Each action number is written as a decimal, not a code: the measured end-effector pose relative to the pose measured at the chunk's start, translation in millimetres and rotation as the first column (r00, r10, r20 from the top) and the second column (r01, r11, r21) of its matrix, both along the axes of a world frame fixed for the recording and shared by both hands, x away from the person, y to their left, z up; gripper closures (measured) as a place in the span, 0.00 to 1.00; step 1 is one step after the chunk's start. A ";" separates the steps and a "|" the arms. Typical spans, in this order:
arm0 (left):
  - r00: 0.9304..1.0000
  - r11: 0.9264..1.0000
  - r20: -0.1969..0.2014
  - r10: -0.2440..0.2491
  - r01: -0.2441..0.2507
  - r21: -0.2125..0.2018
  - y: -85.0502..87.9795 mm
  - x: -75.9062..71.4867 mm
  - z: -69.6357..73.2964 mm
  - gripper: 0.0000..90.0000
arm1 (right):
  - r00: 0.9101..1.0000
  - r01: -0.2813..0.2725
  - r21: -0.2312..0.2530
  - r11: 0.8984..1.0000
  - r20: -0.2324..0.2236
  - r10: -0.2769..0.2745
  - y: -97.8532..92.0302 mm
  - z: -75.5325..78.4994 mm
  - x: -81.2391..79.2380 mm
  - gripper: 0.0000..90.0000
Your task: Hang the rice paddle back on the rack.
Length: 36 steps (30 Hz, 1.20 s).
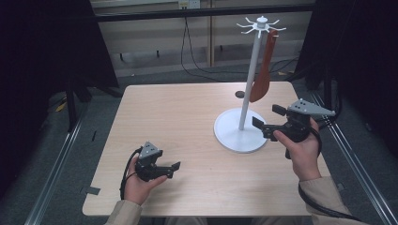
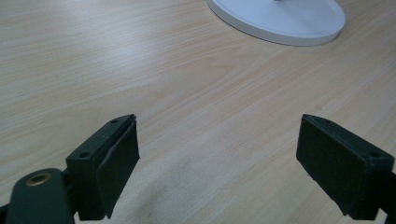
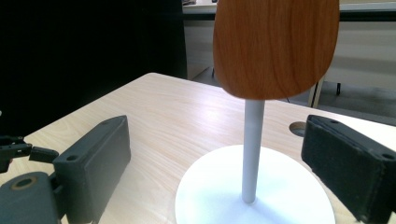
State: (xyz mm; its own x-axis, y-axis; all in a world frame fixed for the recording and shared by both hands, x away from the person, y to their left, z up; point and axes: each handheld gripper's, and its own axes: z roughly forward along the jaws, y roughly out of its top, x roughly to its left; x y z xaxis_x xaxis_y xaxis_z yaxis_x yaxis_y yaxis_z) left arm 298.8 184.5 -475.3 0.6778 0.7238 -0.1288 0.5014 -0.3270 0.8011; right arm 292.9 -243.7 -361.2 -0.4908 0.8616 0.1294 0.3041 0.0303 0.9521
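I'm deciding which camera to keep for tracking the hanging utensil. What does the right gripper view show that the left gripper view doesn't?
Right gripper view alone: the wooden spatula hanging in front of the stand's pole, a round hole in the table, and the dark backdrop beyond the table edge. Left gripper view alone: a long bare stretch of table ahead of the left tongs. Both: the stand's white round base on the wooden table, framed by open jaws; the right tongs stand nearer the base.

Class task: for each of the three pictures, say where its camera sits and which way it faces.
High view: above the person's side, looking forward and down at the table; forearms, hands and both grippers show.
Left gripper view: on the left gripper, looking low across the wood at the white base.
Right gripper view: on the right gripper, facing the stand's pole and wooden spatula.
All share the base.
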 end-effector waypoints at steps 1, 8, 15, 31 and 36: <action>1.000 1.000 0.000 0.001 -0.001 -0.001 -0.4 -0.1 0.1 0.15 | 1.000 -0.001 0.000 1.000 0.000 0.001 -0.1 -0.9 -0.6 0.09; 1.000 1.000 -0.001 -0.002 0.002 0.000 -0.9 0.0 -0.2 0.15 | 1.000 -0.001 -0.001 1.000 -0.006 0.001 -1.9 -10.1 -6.8 0.09; 1.000 1.000 -0.001 0.000 0.000 0.001 -1.3 -0.1 -0.2 0.15 | 1.000 -0.005 0.000 1.000 -0.010 0.005 -2.2 -18.7 -12.2 0.09; 1.000 1.000 0.002 0.003 -0.003 -0.001 -2.2 -0.5 -0.1 0.15 | 0.999 -0.021 -0.023 1.000 -0.033 0.020 0.1 -41.5 -23.4 0.09; 1.000 1.000 0.000 0.003 -0.003 -0.003 -2.2 -0.6 -0.2 0.15 | 0.999 -0.024 -0.027 0.999 -0.044 0.023 0.3 -48.9 -25.6 0.09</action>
State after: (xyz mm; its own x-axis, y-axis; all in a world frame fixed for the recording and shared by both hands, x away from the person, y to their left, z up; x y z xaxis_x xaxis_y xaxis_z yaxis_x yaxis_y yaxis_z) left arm 298.2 182.2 -475.5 0.6756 0.7256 -0.1309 0.5024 -0.3232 0.8020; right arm 267.3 -243.3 -410.1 -0.5053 0.8535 0.1275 0.3439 0.0637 0.9368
